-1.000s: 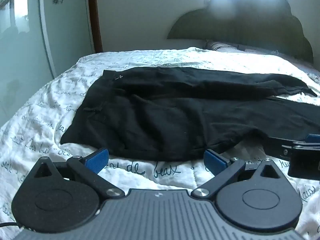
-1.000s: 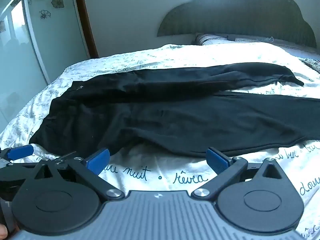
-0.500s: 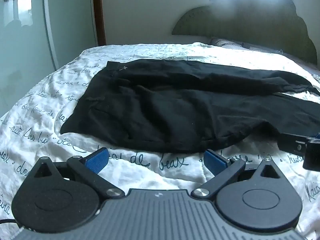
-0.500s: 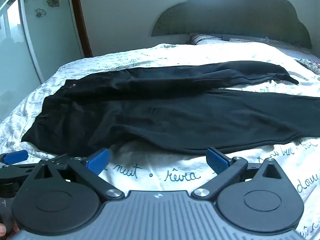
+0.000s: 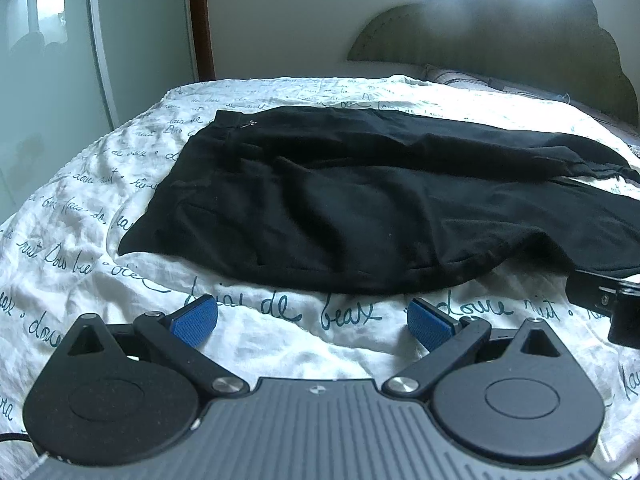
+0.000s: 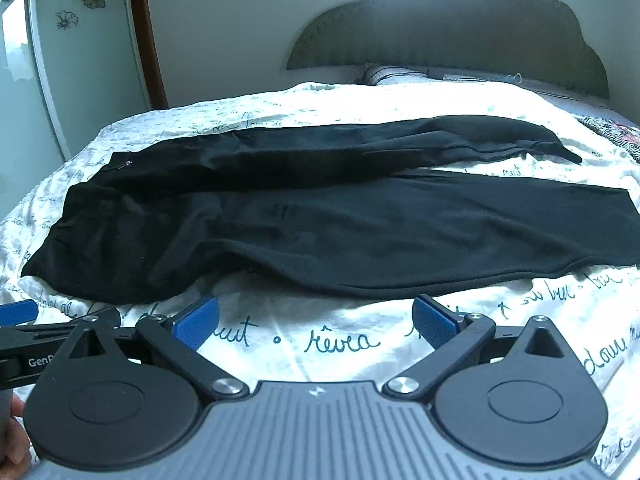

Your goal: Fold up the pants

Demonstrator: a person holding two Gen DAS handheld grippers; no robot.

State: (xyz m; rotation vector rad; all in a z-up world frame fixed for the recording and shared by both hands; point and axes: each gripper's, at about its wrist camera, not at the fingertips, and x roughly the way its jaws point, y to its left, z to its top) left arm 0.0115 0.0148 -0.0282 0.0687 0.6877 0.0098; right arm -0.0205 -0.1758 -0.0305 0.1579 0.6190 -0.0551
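Observation:
Black pants (image 5: 360, 208) lie spread flat across the bed, waistband to the left and both legs running to the right (image 6: 360, 216). The far leg ends in a narrow cuff (image 6: 560, 148). My left gripper (image 5: 314, 322) hovers open over the bedspread just in front of the seat of the pants, with nothing between its blue pads. My right gripper (image 6: 316, 322) is also open and holds nothing, just short of the near leg's lower edge. The right gripper's black body (image 5: 608, 308) shows at the right edge of the left wrist view.
A white bedspread with blue handwriting print (image 6: 344, 340) covers the bed. A dark scalloped headboard (image 6: 460, 28) and a pillow (image 6: 400, 74) stand at the far end. A glass wardrobe door (image 5: 48, 60) lines the left side. A hand (image 6: 12, 436) shows at the lower left.
Both grippers have risen and eased back slightly, so the pants sit a bit farther away and lower in view. The pants have not moved. Both stay open.

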